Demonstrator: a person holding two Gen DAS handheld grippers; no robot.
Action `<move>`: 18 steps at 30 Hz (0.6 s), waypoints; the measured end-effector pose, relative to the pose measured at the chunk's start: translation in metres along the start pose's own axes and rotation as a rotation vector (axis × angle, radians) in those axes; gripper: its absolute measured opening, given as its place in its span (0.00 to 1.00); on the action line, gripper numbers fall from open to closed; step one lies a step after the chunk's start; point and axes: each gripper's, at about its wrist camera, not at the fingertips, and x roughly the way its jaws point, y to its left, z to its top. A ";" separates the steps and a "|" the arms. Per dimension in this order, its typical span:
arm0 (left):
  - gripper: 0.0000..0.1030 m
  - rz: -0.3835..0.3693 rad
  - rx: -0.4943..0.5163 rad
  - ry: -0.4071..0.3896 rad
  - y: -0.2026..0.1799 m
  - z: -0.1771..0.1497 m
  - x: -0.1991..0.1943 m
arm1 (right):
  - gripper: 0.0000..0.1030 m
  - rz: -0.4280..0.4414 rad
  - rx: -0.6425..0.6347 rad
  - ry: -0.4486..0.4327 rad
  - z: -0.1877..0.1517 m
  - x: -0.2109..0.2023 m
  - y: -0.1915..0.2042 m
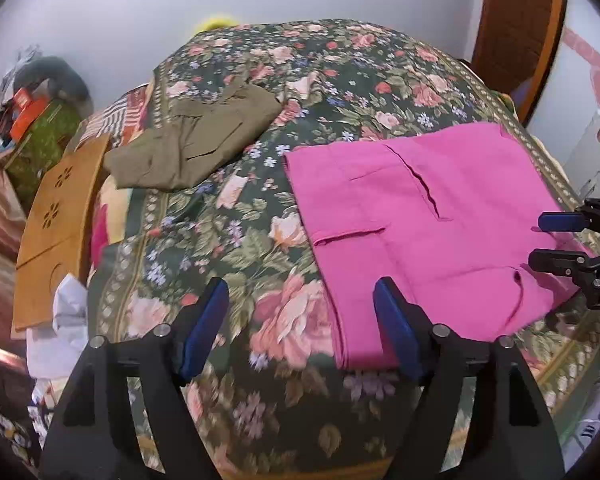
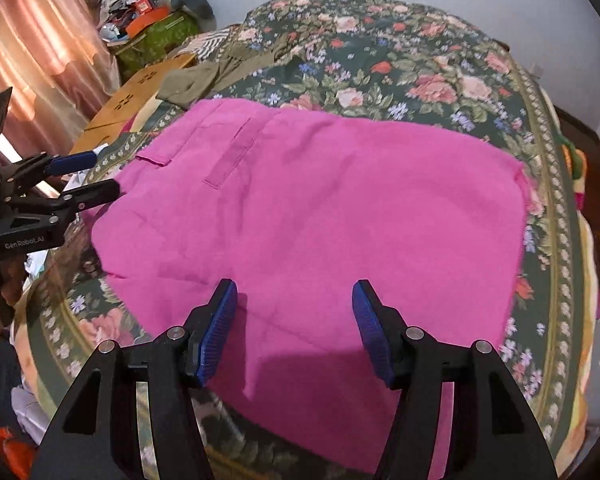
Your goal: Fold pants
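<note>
We see a bed with a dark green flowered bedspread (image 1: 300,80) full of pink roses and little blue flowers. The pink pants (image 2: 308,216) lie folded and flat on it, on the side near us. Farther back, toward the left edge of the bed, lies a second pair, the olive green pants (image 1: 196,140), also folded. Our left gripper (image 1: 300,320) hangs over the near left corner of the pink pants; its jaws stand wide apart with nothing between them but bedspread and the pants' edge below. Our right gripper (image 2: 296,332) hangs over the near edge of the pink pants, its jaws partly apart and not pinching any cloth. Beside the bed stands a brown wooden board (image 1: 56,232) with flower shapes cut into it. Past it we see a messy pile of things (image 2: 148,12) on a green cover, and a pink curtain (image 2: 44,40) glowing with light. The wall behind the bed is plain and pale.
</note>
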 end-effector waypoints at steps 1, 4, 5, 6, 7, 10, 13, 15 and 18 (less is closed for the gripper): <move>0.79 -0.007 -0.021 -0.001 0.003 -0.001 -0.006 | 0.55 -0.003 -0.001 -0.011 -0.002 -0.004 0.001; 0.83 -0.059 -0.118 -0.005 0.016 -0.005 -0.020 | 0.55 0.003 0.006 -0.047 -0.007 -0.014 0.004; 0.83 -0.090 -0.147 0.001 0.019 -0.007 -0.023 | 0.55 0.000 0.006 -0.057 -0.009 -0.016 0.005; 0.83 -0.130 -0.176 0.015 0.021 -0.009 -0.026 | 0.55 -0.005 0.004 -0.067 -0.012 -0.018 0.007; 0.83 -0.146 -0.191 0.024 0.021 -0.010 -0.027 | 0.55 -0.011 0.001 -0.078 -0.015 -0.020 0.008; 0.83 -0.178 -0.221 0.055 0.015 -0.016 -0.029 | 0.55 -0.003 0.007 -0.089 -0.022 -0.018 0.008; 0.83 -0.250 -0.260 0.109 0.007 -0.024 -0.024 | 0.55 -0.003 0.032 -0.066 -0.031 -0.008 0.003; 0.83 -0.324 -0.298 0.162 0.001 -0.028 -0.015 | 0.55 0.005 0.055 -0.046 -0.037 0.000 0.000; 0.83 -0.403 -0.367 0.218 -0.004 -0.030 -0.003 | 0.55 0.006 0.052 -0.070 -0.040 -0.003 0.001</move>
